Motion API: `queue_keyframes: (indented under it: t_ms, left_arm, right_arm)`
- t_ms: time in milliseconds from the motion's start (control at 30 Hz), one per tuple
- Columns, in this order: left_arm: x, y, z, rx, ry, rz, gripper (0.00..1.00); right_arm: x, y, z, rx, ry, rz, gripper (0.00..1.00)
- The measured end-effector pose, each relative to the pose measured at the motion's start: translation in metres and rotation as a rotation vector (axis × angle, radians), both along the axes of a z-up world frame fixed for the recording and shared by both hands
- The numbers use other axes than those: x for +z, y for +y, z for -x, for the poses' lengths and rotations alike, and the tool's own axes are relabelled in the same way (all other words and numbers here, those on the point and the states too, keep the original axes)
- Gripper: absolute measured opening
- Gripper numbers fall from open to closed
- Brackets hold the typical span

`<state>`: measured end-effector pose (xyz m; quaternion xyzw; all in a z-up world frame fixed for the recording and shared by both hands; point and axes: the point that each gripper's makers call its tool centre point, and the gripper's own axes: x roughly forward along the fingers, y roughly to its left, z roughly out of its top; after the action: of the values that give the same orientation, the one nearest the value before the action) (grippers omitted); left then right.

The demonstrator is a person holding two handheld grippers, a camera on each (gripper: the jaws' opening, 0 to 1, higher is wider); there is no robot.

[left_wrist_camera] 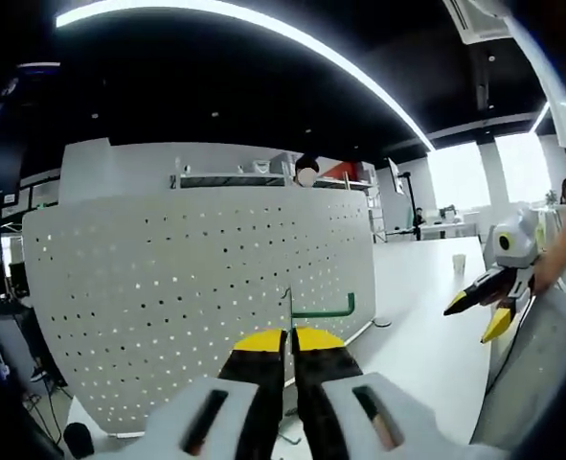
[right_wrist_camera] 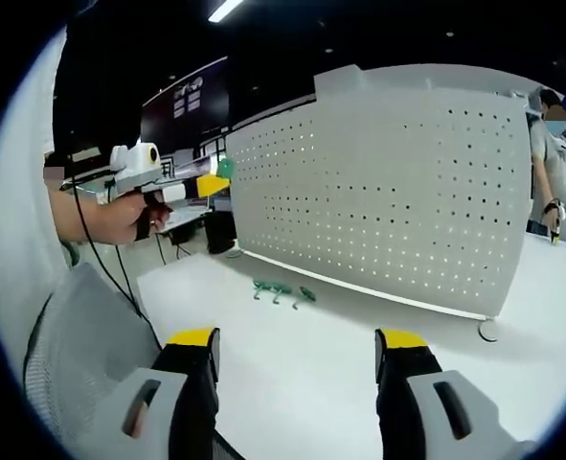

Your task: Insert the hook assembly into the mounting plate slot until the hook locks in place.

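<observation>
My left gripper point(left_wrist_camera: 289, 337) is shut on a green hook point(left_wrist_camera: 327, 310), pinching its thin upright stem; the hook's arm points right, in front of the white perforated mounting plate point(left_wrist_camera: 187, 278), apart from it. The same left gripper point(right_wrist_camera: 198, 183), held in a hand, appears at the left of the right gripper view with the green hook point(right_wrist_camera: 225, 168) at its tip, near the left edge of the mounting plate point(right_wrist_camera: 397, 182). My right gripper point(right_wrist_camera: 297, 337) stands wide open over the white table, holding nothing. It also appears at the right as the right gripper point(left_wrist_camera: 478, 314).
Several spare green hooks point(right_wrist_camera: 283, 290) lie on the white table point(right_wrist_camera: 311, 383) before the plate's foot. A grey mesh chair back point(right_wrist_camera: 81, 355) sits low on the left. A person point(right_wrist_camera: 551, 158) stands at the far right behind the plate. A paper cup point(left_wrist_camera: 458, 261) stands far off on the table.
</observation>
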<state>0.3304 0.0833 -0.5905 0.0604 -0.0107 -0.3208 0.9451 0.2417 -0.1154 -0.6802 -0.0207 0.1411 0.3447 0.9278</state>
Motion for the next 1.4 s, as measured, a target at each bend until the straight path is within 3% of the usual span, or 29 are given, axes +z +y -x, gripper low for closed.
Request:
queue_keyframes:
  t_ms: [333, 467, 867, 1100, 1400]
  left_arm:
    - [-0.003, -0.002, 0.001, -0.005, 0.006, -0.009, 0.02]
    - [-0.002, -0.001, 0.001, -0.005, 0.003, -0.004, 0.02]
    - [-0.001, -0.001, 0.001, -0.003, 0.005, -0.001, 0.02]
    - [0.000, -0.001, 0.001, 0.003, 0.004, 0.000, 0.02]
    - [0.004, -0.006, 0.002, -0.001, -0.002, 0.004, 0.02]
  right_arm:
    - [0.039, 0.004, 0.002, 0.012, -0.176, -0.063, 0.64]
    - [0.046, 0.004, 0.004, 0.019, -0.182, -0.108, 0.64]
    - [0.046, 0.010, 0.003, 0.037, -0.172, -0.084, 0.62]
    - [0.066, 0.021, -0.004, 0.054, -0.208, -0.108, 0.61]
    - [0.078, 0.042, -0.009, 0.098, -0.201, -0.169, 0.57]
